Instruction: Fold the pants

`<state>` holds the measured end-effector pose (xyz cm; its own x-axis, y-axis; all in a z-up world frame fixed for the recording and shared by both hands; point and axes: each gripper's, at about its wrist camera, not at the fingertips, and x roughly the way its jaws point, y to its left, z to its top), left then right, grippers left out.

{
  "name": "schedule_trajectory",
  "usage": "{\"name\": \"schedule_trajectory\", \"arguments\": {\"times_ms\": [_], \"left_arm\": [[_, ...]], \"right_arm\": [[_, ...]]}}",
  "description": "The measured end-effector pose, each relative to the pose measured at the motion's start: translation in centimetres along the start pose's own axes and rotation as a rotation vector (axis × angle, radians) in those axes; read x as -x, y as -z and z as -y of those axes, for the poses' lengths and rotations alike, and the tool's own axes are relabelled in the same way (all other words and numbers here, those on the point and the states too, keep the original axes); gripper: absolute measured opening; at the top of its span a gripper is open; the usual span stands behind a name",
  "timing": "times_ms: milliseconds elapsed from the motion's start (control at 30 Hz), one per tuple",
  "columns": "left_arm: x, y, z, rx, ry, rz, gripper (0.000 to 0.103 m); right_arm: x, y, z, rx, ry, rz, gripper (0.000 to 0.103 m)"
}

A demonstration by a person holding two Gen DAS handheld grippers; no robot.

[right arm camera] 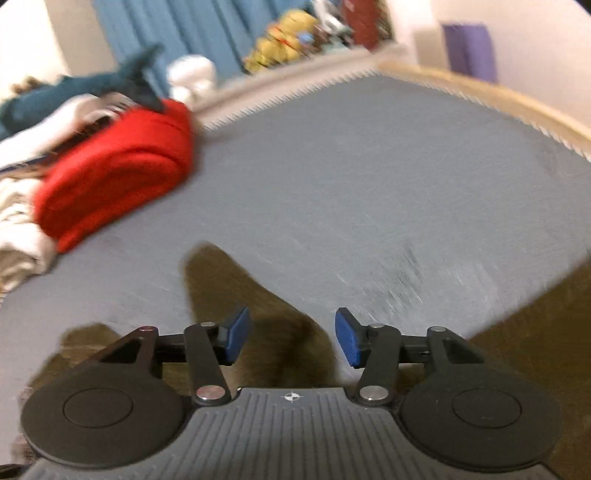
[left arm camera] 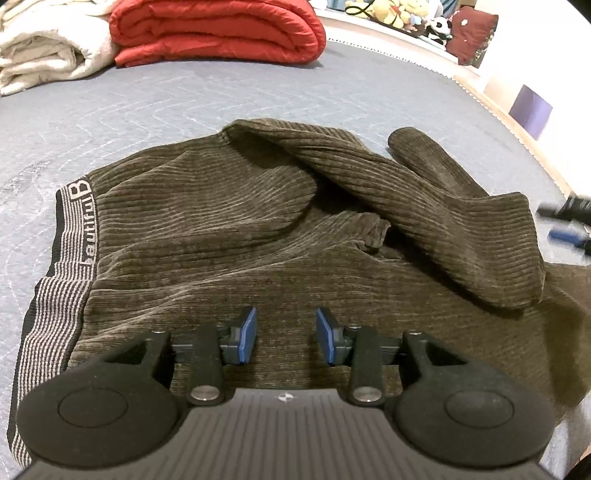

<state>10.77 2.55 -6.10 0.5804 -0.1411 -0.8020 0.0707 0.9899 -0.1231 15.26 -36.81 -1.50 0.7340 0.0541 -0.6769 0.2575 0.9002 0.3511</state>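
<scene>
Seen from the left wrist, nearest: left gripper (left arm camera: 285, 336) angled downward over olive-brown ribbed pants (left arm camera: 207, 236), blue pads (left arm camera: 248, 335) apart with only fabric below them, nothing pinched. Pants spread across a grey quilted mattress (left arm camera: 155, 99), rumpled rather than flat. Striped black-and-grey waistband (left arm camera: 64, 251) with partly readable lettering running down the left edge. One leg (left arm camera: 424, 206) folded back diagonally over the body of the garment, its cuffed end toward the right; a second rounded piece of the same fabric poking out just behind it. At the far right edge, a blurred black and blue shape, likely part of the other tool. Farther back on the mattress, a folded red quilt (left arm camera: 218, 33) beside a folded cream blanket (left arm camera: 48, 48); beyond the bed, a row of stuffed toys (left arm camera: 399, 14). Seen from the right wrist, blurred by motion: right gripper (right arm camera: 291, 335) tilted downward, blue pads (right arm camera: 238, 334) separated, gripping nothing, a pointed fold of the pants (right arm camera: 236, 291) lying beneath and between them, more brown fabric at the lower right. Beyond, bare grey mattress (right arm camera: 369, 177), then the red quilt (right arm camera: 118, 177) at left, a dark teal plush toy (right arm camera: 110, 81) behind it, and blue curtains (right arm camera: 192, 33) at the back.
</scene>
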Motion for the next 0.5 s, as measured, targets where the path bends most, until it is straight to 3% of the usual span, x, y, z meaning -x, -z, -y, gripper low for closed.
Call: {"name": "schedule_trajectory", "arguments": {"times_ms": [167, 367, 400, 433, 500], "left_arm": [[-0.5, -0.1, -0.1, 0.0, -0.005, -0.008, 0.044], [-1.2, -0.5, 0.4, -0.001, 0.006, -0.011, 0.045], [-1.2, -0.6, 0.6, -0.002, 0.013, -0.006, 0.045], [-1.2, -0.7, 0.7, 0.003, 0.025, 0.004, 0.045], [-0.8, -1.0, 0.7, 0.03, 0.07, 0.038, 0.045]], "right_arm": [[-5.0, 1.6, 3.2, -0.168, -0.018, -0.133, 0.053], [-7.7, 1.9, 2.3, -0.144, -0.139, -0.178, 0.054], [-7.9, 2.0, 1.7, -0.11, -0.143, -0.179, 0.045], [-7.7, 2.0, 0.9, -0.072, -0.148, -0.177, 0.012], [-6.4, 1.8, -0.8, -0.005, -0.184, -0.142, 0.012]]}}
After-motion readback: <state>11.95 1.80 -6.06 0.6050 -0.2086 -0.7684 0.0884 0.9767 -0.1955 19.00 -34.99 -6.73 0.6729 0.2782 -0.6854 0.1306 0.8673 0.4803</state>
